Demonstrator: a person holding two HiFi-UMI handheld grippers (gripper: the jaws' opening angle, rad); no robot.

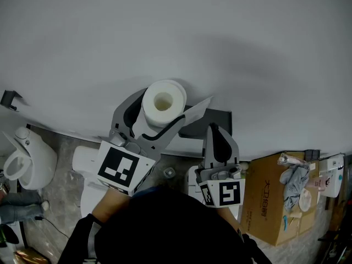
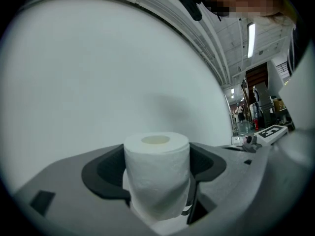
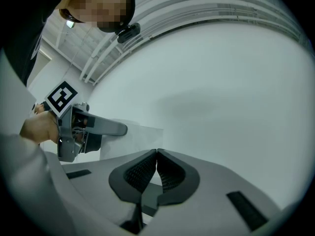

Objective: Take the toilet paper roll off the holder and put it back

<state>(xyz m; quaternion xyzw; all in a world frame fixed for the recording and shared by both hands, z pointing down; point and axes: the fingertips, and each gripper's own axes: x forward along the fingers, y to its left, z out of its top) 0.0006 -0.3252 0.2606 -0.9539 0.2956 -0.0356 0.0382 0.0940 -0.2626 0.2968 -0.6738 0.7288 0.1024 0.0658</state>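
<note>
left gripper (image 2: 156, 163): jaws clamped on toilet paper roll (image 2: 156, 181) | right gripper (image 3: 156, 156): jaws together, empty

Grey floor (image 1: 65, 166): cardboard box (image 1: 269, 202), toilet (image 1: 30, 158) on it.

A plain white wall (image 1: 176, 32) fills the head view from 9 through 12 to 3 o'clock, with a small black bracket (image 1: 8, 99) on it at 9 o'clock. At 8 o'clock a white toilet (image 1: 25, 158) stands on the grey floor (image 1: 65, 188). At 4 o'clock sits a cardboard box (image 1: 269, 202). A grey cloth (image 1: 296, 179) lies on its top toward 1 o'clock, and a white unit (image 1: 331, 176) stands just beside the box at its 3 o'clock. In the left gripper view a ceiling light (image 2: 251, 39) glows at 2 o'clock.
</note>
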